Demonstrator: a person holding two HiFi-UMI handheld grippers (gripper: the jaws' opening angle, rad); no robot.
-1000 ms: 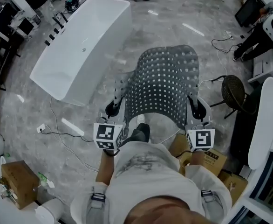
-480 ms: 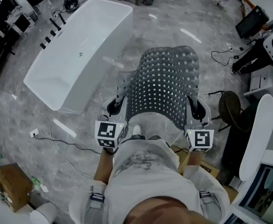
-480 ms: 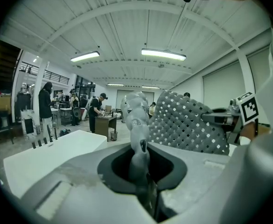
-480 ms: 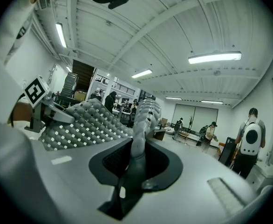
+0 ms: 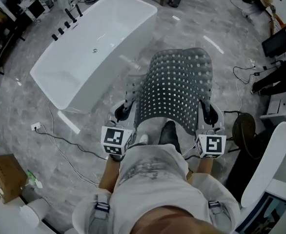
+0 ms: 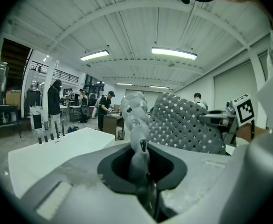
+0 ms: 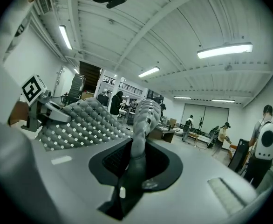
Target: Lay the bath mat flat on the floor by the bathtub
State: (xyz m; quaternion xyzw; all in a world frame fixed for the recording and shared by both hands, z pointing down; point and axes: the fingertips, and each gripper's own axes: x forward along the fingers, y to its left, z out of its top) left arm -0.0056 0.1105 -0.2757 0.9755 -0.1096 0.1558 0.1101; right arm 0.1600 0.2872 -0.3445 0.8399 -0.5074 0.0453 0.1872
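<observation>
A cardboard box [image 5: 5,175] sat at the left edge, with a white socket block [image 5: 35,126] and its cable [image 5: 65,143] nearby. A round black stool [image 5: 243,126] stood right, beside a long white panel [image 5: 264,167].

The bath mat [image 5: 174,89] hides the floor [image 5: 221,38] beneath it and probably part of the person's shoe [image 5: 168,133].

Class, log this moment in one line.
left gripper: shut on bath mat | right gripper: shut on bath mat | mat: held off floor | bathtub: at its left
</observation>
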